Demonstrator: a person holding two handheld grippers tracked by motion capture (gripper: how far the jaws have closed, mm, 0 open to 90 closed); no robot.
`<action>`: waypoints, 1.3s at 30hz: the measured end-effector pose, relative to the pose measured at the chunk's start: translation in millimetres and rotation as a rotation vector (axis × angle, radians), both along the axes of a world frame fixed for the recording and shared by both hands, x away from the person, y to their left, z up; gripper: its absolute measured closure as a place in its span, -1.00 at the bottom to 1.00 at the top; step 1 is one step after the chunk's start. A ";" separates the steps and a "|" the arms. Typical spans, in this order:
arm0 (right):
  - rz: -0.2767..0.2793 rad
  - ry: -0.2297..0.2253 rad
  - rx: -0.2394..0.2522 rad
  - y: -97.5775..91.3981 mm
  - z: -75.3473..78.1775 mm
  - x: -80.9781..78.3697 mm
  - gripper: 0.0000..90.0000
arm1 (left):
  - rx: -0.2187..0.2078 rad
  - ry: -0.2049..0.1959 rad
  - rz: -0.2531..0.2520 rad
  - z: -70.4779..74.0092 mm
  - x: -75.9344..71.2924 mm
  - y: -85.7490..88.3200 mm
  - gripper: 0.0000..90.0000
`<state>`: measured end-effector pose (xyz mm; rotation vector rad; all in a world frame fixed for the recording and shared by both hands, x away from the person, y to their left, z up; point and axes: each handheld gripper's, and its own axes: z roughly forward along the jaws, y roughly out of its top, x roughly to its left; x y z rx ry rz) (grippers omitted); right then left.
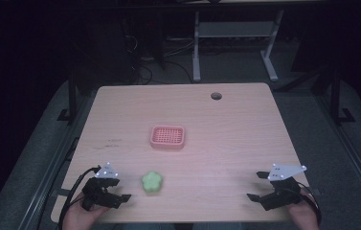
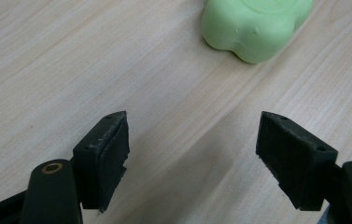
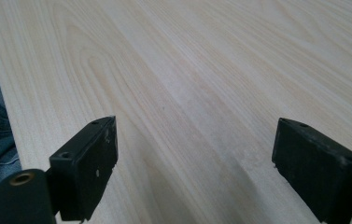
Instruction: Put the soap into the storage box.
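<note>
Green flower-shaped soap (image 1: 152, 182), high view: just right of left gripper (image 1: 116, 191) fingers, apart from them; pink tray (image 1: 167, 137) farther ahead; right gripper (image 1: 259, 187) spread, idle. Left gripper view: fingers (image 2: 103, 158) wide apart, soap (image 2: 255, 25) ahead-right; best swung right to centre before closing. Right gripper view: fingers (image 3: 87, 163) apart over bare surface (image 3: 201, 70).

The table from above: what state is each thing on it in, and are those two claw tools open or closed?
Green flower-shaped soap: lies loose on the table, near the left gripper, untouched.
Pink tray: sits flat mid-table, nothing in it.
Left gripper: open, holds nothing.
Right gripper: open, holds nothing, over bare wood.
Table: holds the soap and tray.
</note>
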<state>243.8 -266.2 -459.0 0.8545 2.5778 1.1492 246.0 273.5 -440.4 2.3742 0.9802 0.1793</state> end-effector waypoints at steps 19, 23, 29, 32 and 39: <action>0.002 -0.001 -0.004 1.8 1.8 -2.2 -0.69 | 0.014 -0.024 -0.017 5.6 -2.8 -10.6 -0.45; 0.001 -0.004 -0.001 1.3 1.8 -2.6 -0.69 | 0.016 -0.037 -0.018 7.6 -2.5 -13.6 -0.47; 0.004 -0.009 -0.002 0.7 1.3 -2.1 -0.69 | 0.032 -0.035 -0.028 8.0 -0.2 -17.6 -0.49; 0.001 -0.003 -0.002 1.3 1.8 -2.7 -0.69 | 0.037 -0.045 -0.037 10.2 0.0 -20.4 -0.50; 0.007 -0.015 0.000 0.6 2.1 -2.8 -0.69 | 0.054 -0.061 -0.048 15.4 0.8 -27.8 -0.50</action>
